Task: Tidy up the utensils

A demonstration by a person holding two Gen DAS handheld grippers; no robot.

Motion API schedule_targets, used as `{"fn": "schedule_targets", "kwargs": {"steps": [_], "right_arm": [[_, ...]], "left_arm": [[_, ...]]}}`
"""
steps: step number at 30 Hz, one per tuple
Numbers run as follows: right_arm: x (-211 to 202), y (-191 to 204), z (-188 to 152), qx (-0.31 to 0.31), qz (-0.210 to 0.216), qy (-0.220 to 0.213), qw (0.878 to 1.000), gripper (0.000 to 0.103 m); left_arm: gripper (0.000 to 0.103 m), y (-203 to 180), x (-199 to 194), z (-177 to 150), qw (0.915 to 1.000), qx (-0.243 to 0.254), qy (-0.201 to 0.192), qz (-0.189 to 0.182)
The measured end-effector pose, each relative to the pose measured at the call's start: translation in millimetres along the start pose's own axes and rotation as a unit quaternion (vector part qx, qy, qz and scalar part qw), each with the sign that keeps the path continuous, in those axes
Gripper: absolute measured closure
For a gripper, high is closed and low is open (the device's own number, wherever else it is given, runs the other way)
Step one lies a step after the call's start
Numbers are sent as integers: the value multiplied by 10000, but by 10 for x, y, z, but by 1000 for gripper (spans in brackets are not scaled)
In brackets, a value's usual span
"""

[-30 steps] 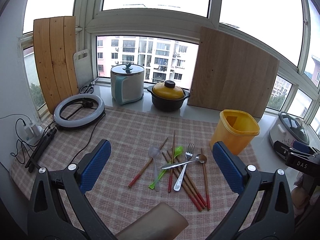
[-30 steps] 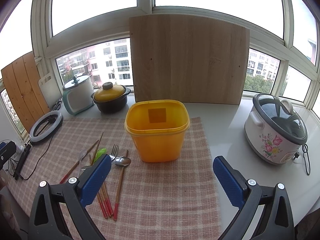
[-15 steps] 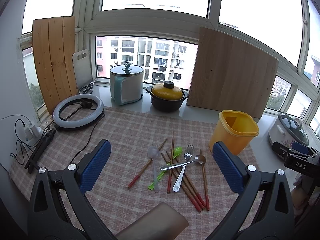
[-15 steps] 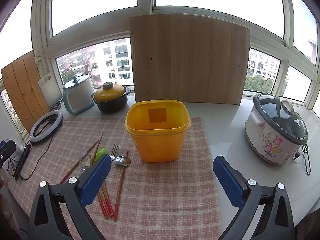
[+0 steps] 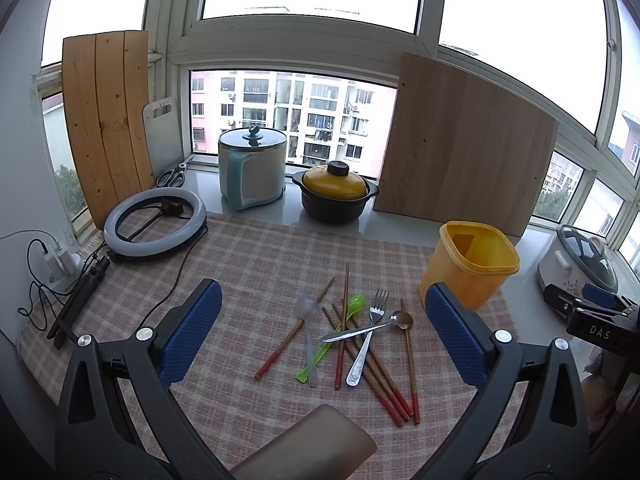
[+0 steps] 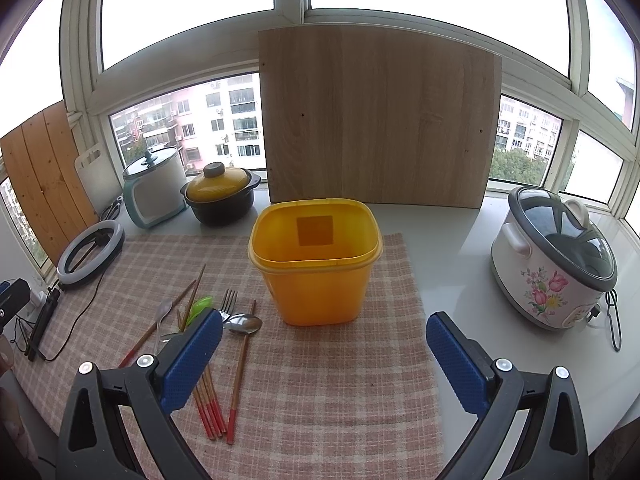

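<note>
On checkered cloth, mid-front: loose pile of utensils, some crossing. Metal fork and metal spoon crossed over red-tipped wooden chopsticks; green plastic spoon and clear plastic spoon at left of pile; one chopstick lying apart toward left, slanted. Toward cloth's back right corner, just beside pile: yellow bin, upright, nothing visible inside. Left gripper released, blue pads wide apart, hovering above cloth's front edge facing pile, touching nothing. Right gripper also released, wide apart, aimed at bin; its left pad overlapping chopstick ends in view, contact cannot tell. Off cloth on counter: ring light at left edge, white kettle, black pot with yellow lid, wooden board against window, flowered rice cooker at right.
</note>
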State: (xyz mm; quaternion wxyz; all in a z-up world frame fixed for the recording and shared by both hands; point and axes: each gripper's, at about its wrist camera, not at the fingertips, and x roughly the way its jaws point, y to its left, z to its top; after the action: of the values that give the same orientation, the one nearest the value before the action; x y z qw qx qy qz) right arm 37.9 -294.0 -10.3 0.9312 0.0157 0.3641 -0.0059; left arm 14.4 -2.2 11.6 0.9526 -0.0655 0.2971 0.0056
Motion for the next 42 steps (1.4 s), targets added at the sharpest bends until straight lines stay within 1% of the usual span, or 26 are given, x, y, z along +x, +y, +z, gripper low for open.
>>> {"fn": "schedule_targets", "kwargs": {"steps": [8,17,24,26,29,30,33,35,36,38,40,41,42], "right_arm": [[66,38,9,3,-33,95,9999,0],[115,93,-20,19,-110,198,9997,0],[192,119,-43,130,-148,241,9995,0],[215,132,-60,163,-71,209,9996,1],[240,117,-105,326,300,63,9990,1],[256,112,-121,393,355,54,9986,1],[331,124,-165,499,409,129,9978,1],[406,152,-196,456,422,283,9977,5],[442,174,-205,416,409,373,9976,8],[513,212,-235,346,394,520,9973,8],[586,225,-279,332,424,684,9962,8],[620,237,-293,344,470,767,9954,10],[661,247,-317,351,524,853,9944,12]], "left_arm": [[0,5,-1,-11,10000,-8,2,-4],[0,-4,-10,15,10000,4,93,-16],[0,246,143,8,9998,23,209,-17],[0,308,177,15,9996,18,264,-28],[0,423,237,26,9993,-14,359,-61],[0,500,280,32,9991,-30,412,-90],[0,618,359,31,9985,-36,508,-185],[0,685,413,25,9980,-8,586,-234],[2,726,461,26,9976,3,643,-270],[6,777,539,22,9968,-9,727,-340],[15,826,628,8,9955,-45,846,-432],[17,854,695,-5,9941,-71,954,-520],[22,873,768,-22,9923,-104,1074,-604]]}}
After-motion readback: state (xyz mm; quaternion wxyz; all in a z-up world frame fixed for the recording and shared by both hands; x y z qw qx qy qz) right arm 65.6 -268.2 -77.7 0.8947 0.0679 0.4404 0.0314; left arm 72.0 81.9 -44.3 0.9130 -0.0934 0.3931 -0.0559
